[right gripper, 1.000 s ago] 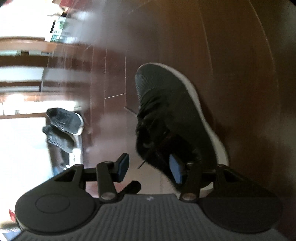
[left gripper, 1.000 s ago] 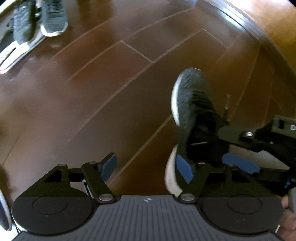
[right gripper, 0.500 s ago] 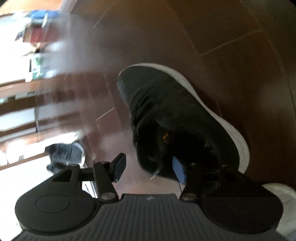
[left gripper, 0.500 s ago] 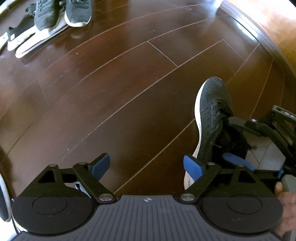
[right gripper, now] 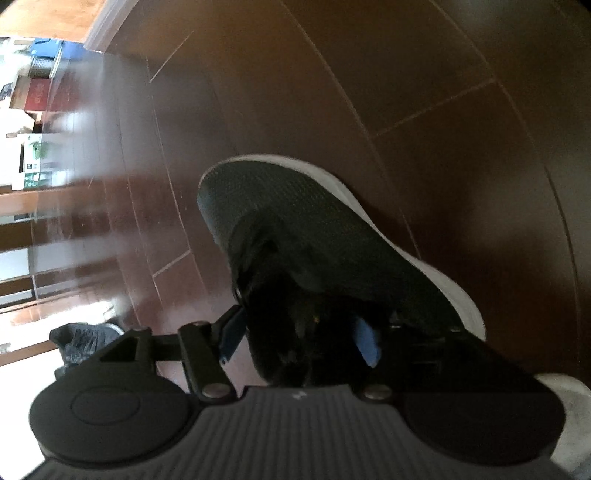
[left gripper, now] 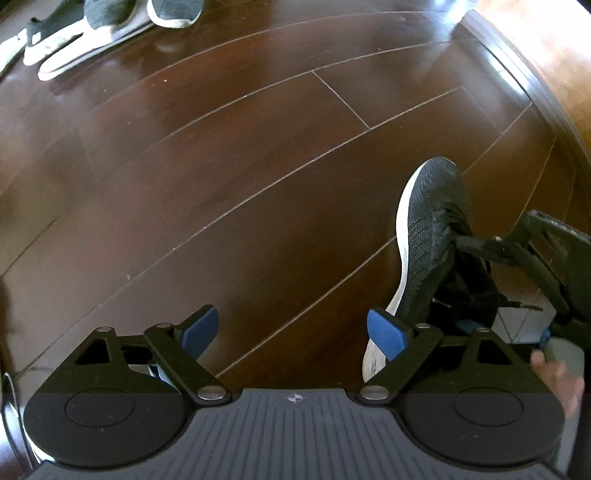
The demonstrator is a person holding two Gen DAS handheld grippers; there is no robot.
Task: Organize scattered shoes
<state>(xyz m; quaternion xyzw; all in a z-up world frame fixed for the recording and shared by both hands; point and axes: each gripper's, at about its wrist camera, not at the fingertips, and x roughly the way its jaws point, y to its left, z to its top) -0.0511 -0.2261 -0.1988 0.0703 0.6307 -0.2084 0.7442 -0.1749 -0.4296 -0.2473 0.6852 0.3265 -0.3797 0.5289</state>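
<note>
One shoe pinched at the collar in my right claw above the floor, left claw spread and empty; soft collar grip could slip and drop it short of the pile.

Left gripper fingers spread, empty, above dark wood floor. Black knit sneaker right, right gripper in its collar. More shoes far left.
</note>
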